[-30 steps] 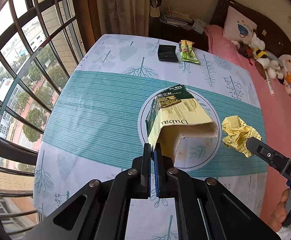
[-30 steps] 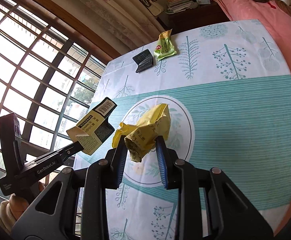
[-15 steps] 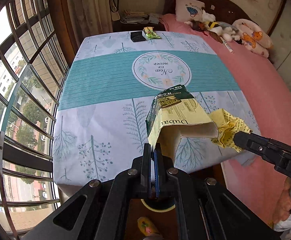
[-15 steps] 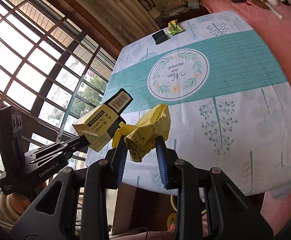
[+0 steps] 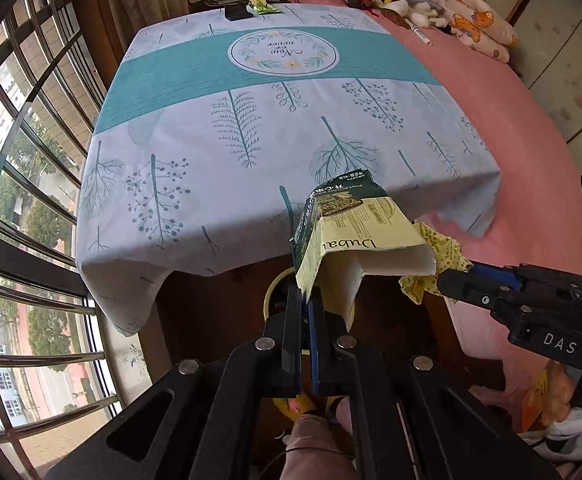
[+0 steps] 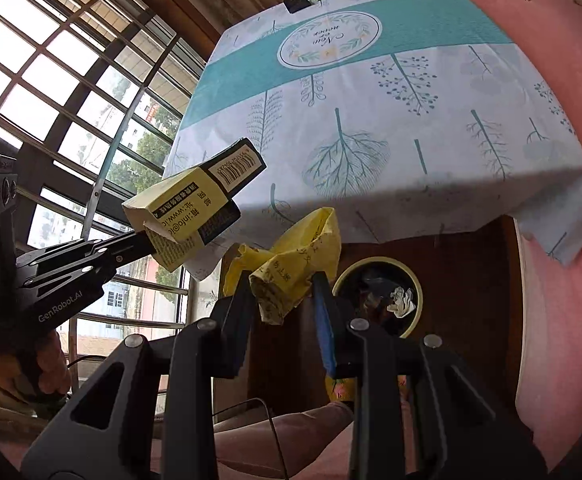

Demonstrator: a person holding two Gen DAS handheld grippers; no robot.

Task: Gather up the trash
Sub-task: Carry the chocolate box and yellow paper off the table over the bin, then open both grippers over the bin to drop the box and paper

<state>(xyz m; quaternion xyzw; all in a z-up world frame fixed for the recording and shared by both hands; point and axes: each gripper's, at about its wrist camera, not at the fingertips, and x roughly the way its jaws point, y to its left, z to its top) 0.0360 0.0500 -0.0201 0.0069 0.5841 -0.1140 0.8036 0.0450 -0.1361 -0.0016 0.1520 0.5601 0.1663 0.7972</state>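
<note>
My left gripper [image 5: 305,300] is shut on an open yellow and green carton [image 5: 355,232], held in the air off the near edge of the table, above a round yellow-rimmed bin [image 5: 269,296] on the floor. The carton [image 6: 195,208] also shows in the right wrist view. My right gripper [image 6: 281,284] is shut on a crumpled yellow wrapper [image 6: 299,260], held just left of the bin [image 6: 375,264], which holds crumpled paper. The wrapper [image 5: 439,256] sits right beside the carton in the left wrist view.
The table [image 5: 251,128] with a teal and white cloth lies ahead. A black box [image 5: 235,11] and a green snack packet [image 5: 263,5] sit at its far edge. A pink bed [image 5: 531,152] with soft toys is on the right, barred windows [image 5: 19,160] on the left.
Both grippers have pulled back from over the table, carrying the carton and the wrapper past its near edge. The bin on the floor has come into view below them.
</note>
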